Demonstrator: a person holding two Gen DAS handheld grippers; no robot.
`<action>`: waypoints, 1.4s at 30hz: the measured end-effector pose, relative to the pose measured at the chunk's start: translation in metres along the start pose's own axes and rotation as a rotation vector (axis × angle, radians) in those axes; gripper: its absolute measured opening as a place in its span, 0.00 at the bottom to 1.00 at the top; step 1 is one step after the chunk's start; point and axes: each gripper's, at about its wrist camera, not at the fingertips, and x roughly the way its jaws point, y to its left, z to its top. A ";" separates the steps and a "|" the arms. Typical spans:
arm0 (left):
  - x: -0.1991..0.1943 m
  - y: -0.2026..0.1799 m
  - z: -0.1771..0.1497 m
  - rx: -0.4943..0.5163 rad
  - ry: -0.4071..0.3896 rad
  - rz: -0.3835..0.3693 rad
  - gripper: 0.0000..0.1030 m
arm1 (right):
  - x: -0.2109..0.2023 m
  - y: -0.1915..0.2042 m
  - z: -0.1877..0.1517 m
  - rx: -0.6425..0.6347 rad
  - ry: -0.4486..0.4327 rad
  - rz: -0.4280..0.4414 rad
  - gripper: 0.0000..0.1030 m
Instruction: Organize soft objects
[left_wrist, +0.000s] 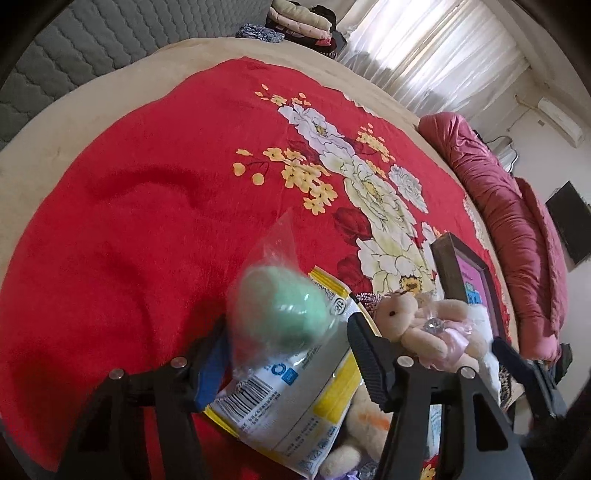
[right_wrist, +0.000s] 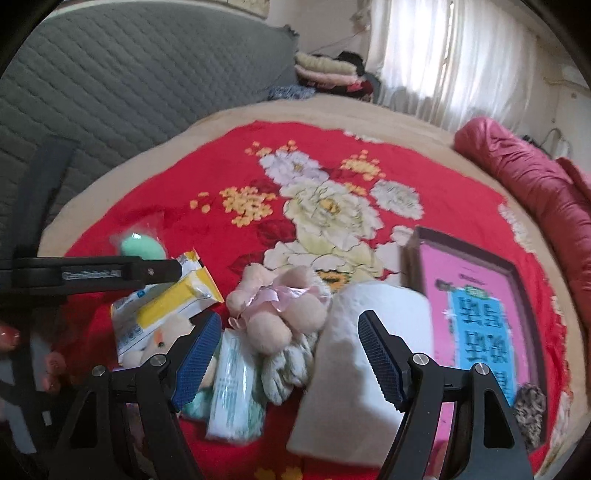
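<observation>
A green sponge in a clear bag (left_wrist: 280, 310) sits between the fingers of my open left gripper (left_wrist: 286, 339), blurred, above a yellow and white packet (left_wrist: 295, 398). It also shows in the right wrist view (right_wrist: 142, 247), past the left gripper's finger (right_wrist: 110, 275). My right gripper (right_wrist: 288, 354) is open and empty over a pile: a beige teddy with a pink bow (right_wrist: 284, 306), a white tissue pack (right_wrist: 232, 391), a rolled patterned cloth (right_wrist: 288, 365) and a white pillow-like block (right_wrist: 362, 362). The teddy (left_wrist: 424, 325) lies right of the left gripper.
A red floral blanket (right_wrist: 229, 166) covers the bed. A framed pink and blue picture (right_wrist: 476, 317) lies at the right. A rolled maroon quilt (right_wrist: 528, 184) lies along the far right edge. A grey quilted headboard (right_wrist: 110, 85) and folded clothes (right_wrist: 325, 70) stand behind.
</observation>
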 end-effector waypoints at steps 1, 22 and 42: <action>0.000 0.001 0.001 -0.004 -0.002 -0.009 0.59 | 0.005 0.000 0.001 -0.005 0.007 -0.001 0.76; 0.009 0.028 0.013 -0.044 -0.052 -0.047 0.49 | 0.040 0.007 0.008 -0.030 -0.005 0.051 0.55; -0.008 0.032 0.005 -0.047 -0.102 -0.111 0.42 | -0.011 -0.002 -0.003 0.054 -0.089 0.140 0.44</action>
